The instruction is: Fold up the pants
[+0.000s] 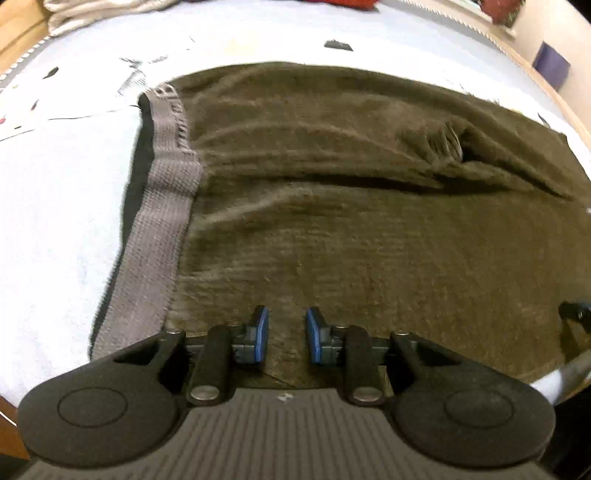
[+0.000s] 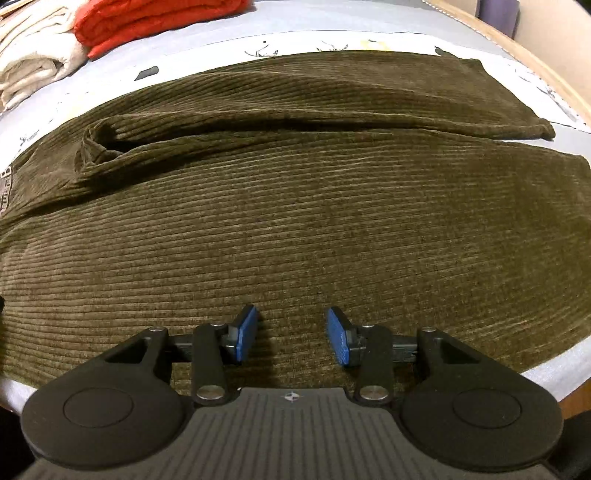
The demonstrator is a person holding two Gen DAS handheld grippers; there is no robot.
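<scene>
Olive-brown corduroy pants lie spread flat on a light sheet, with a grey elastic waistband at the left. My left gripper is open and empty, low over the near edge of the pants beside the waistband. In the right wrist view the two legs stretch to the right, the far leg ending in a hem at the upper right. A crease marks the crotch. My right gripper is open and empty over the near leg's edge.
The light bed sheet shows around the pants. Folded red and cream clothes are stacked at the far left. A wooden edge runs along the far right. Part of the other gripper shows at the right edge.
</scene>
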